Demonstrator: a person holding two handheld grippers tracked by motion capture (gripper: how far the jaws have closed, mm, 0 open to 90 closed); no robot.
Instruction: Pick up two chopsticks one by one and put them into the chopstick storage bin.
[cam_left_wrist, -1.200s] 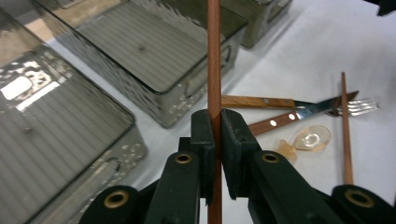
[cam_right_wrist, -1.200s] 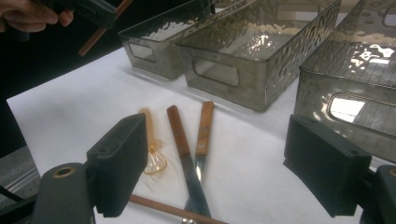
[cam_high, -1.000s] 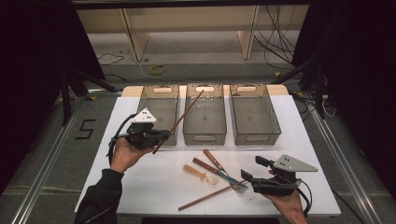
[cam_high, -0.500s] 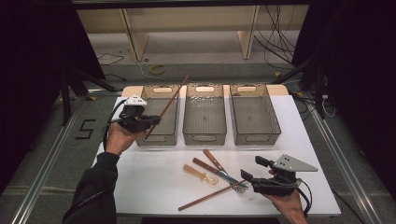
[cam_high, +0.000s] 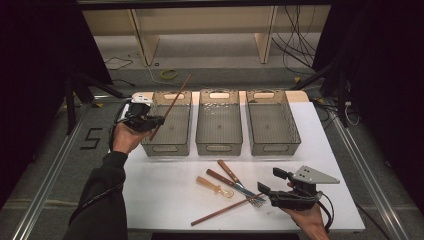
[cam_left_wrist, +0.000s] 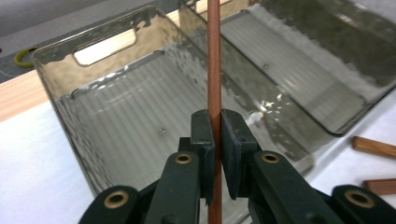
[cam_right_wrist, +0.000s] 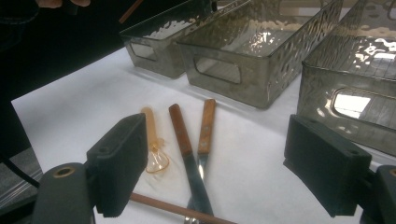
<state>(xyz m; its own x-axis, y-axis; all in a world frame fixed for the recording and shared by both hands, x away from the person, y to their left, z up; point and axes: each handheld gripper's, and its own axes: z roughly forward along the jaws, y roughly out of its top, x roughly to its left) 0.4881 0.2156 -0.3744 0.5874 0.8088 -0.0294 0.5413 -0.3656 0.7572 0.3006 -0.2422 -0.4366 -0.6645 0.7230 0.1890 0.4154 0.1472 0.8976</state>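
My left gripper (cam_high: 157, 121) is shut on a thin brown chopstick (cam_high: 176, 96) at the left rim of the left clear bin (cam_high: 167, 148). The stick slants up and away over that bin. In the left gripper view the pads pinch the chopstick (cam_left_wrist: 214, 65) upright above the bin's ribbed floor (cam_left_wrist: 140, 140). My right gripper (cam_high: 271, 183) rests open near the table's front right, with nothing between its jaws. Ahead of it lie an orange spoon (cam_right_wrist: 152, 135), a wooden-handled knife (cam_right_wrist: 183, 135), a wooden-handled fork (cam_right_wrist: 206, 123) and a second chopstick (cam_right_wrist: 177, 210).
Three clear bins stand in a row at the back of the white table (cam_high: 165, 190): left, middle (cam_high: 219, 148) and right (cam_high: 274, 148). All three look empty. Metal rails run along both sides of the table, and cables lie on the floor beyond it.
My left gripper has carried the chopstick left and farther away, from in front of the left bin to beside its left rim. The right gripper has stayed where it was.
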